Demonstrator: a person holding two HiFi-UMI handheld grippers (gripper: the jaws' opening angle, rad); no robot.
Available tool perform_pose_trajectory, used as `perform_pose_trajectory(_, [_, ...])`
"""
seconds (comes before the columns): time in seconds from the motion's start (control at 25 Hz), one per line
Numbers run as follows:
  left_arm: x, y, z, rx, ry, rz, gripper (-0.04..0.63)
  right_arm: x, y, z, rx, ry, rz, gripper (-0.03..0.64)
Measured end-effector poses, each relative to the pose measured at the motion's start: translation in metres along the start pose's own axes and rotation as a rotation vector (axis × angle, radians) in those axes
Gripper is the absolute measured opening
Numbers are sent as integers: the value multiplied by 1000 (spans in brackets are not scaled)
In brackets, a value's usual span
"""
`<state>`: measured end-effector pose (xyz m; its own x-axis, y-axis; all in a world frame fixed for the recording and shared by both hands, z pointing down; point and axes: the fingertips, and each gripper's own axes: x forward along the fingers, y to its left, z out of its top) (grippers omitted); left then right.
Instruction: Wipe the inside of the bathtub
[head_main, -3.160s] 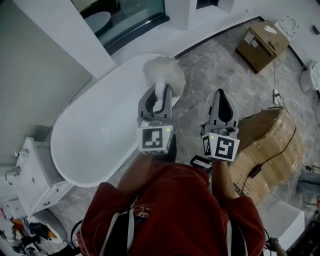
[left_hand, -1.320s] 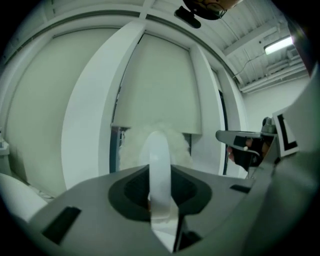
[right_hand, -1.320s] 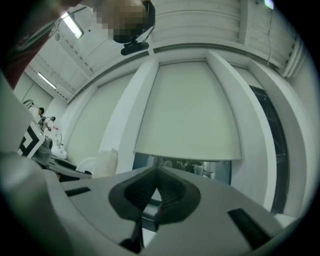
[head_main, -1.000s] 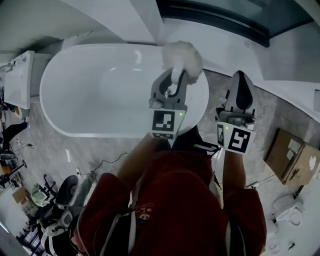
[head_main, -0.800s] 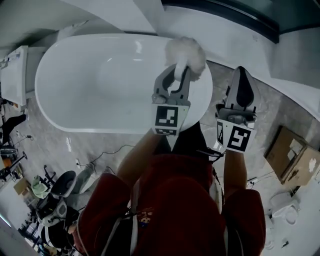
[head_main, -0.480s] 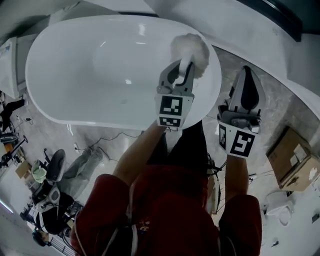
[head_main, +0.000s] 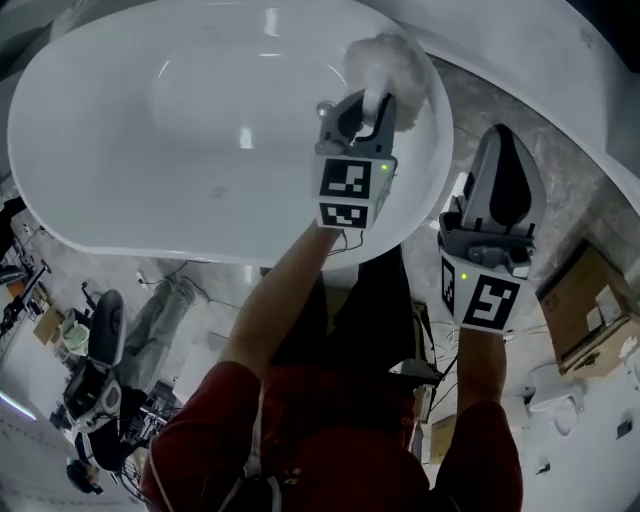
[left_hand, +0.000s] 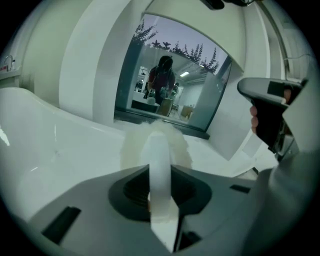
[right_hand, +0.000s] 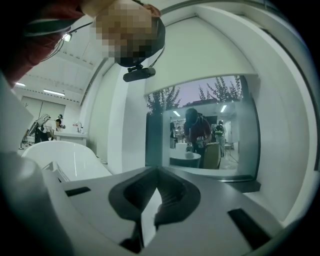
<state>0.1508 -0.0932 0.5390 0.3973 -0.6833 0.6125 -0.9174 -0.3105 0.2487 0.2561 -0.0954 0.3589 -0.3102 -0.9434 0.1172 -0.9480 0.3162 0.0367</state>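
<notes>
Head view: duster gripped over the bathtub's near end, wall not yet worked

From above, the left gripper (head_main: 362, 112) reaches over the bathtub (head_main: 150, 120), and the white duster (head_main: 385, 58) sticks out past its tip toward 12 o'clock. The fluffy end lies against the curved inner wall at about 2 o'clock of the basin, just inside the rim. Whether it presses on the wall or hovers cannot be told.

In the left gripper view the fingers (left_hand: 200, 187) pinch the duster's flat white handle (left_hand: 159, 165) from both sides. The handle stands upright between them and the fluff sits beyond at 12 o'clock.

The right gripper (head_main: 503, 190) hangs at 4 o'clock of the left one, outside the tub over the floor (head_main: 560, 170). Its fingers are pressed together on nothing.

To wipe well, the fluff should probably be laid flat on the wall with light pressure. It can then be swept in overlapping strokes from the rim down to the bottom, working round toward 9 o'clock. The pinch looks narrow, so the handle may twist if pushed hard. The free gripper is best kept clear of the rim
</notes>
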Motion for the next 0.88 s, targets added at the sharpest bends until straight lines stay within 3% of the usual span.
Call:
perform_pose_trajectory(0.52, [58,16,-62,-88,59,-18,92,21,4,-62,4,43,42,11])
perform_pose_trajectory(0.88, [103,63,-128,-77,103,23,92,38,22,-98,5,67,88,11])
